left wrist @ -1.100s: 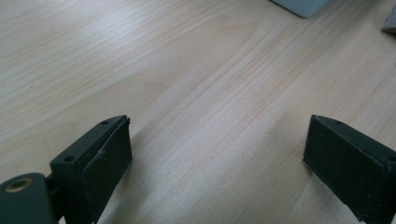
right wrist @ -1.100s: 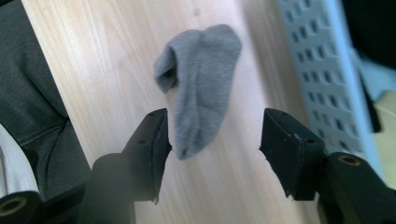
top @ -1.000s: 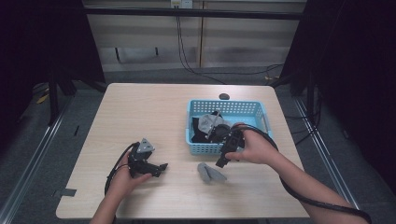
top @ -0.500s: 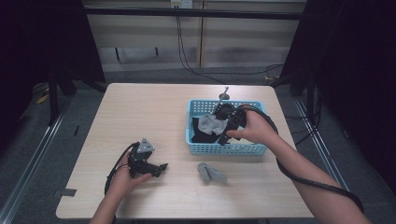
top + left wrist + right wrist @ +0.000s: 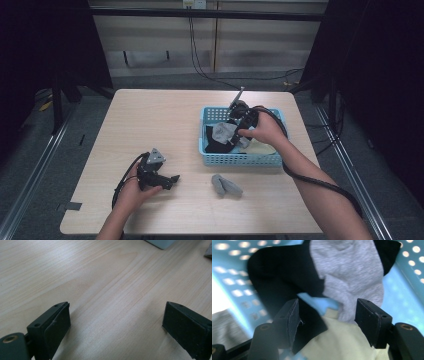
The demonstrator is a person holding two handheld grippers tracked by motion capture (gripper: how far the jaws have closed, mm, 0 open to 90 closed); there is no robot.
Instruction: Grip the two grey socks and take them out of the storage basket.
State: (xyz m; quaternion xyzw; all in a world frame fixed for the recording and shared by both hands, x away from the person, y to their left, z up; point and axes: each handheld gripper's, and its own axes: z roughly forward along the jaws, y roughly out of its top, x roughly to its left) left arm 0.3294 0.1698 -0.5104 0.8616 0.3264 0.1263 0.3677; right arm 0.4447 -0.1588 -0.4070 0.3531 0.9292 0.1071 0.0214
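In the high view, the right tool [image 5: 239, 131] is seen right of centre, lowered into the blue basket [image 5: 240, 159], which stands on the right half of the table [image 5: 150, 120]. In the right gripper view its jaws are seen set apart, with nothing clamped between them, just above a heap of cloth. A grey sock [image 5: 352, 282] is seen in the upper middle of that view, lying across a black cloth [image 5: 282, 277] at the upper left, and a pale yellow cloth [image 5: 337, 345] is seen at the bottom, under the gap between the jaws. The grey sock reaches down beside the inner face of the jaw on the right of that view; whether it is touched cannot be told.

The left tool [image 5: 170, 180] is seen at the lower left of the high view, held low over the table and well apart from the basket. In the left gripper view its jaws are seen spread wide over bare wood, gripping nothing.

A second grey sock [image 5: 226, 185] is seen lying on the table at lower centre of the high view, just in front of the basket, between the two tools.
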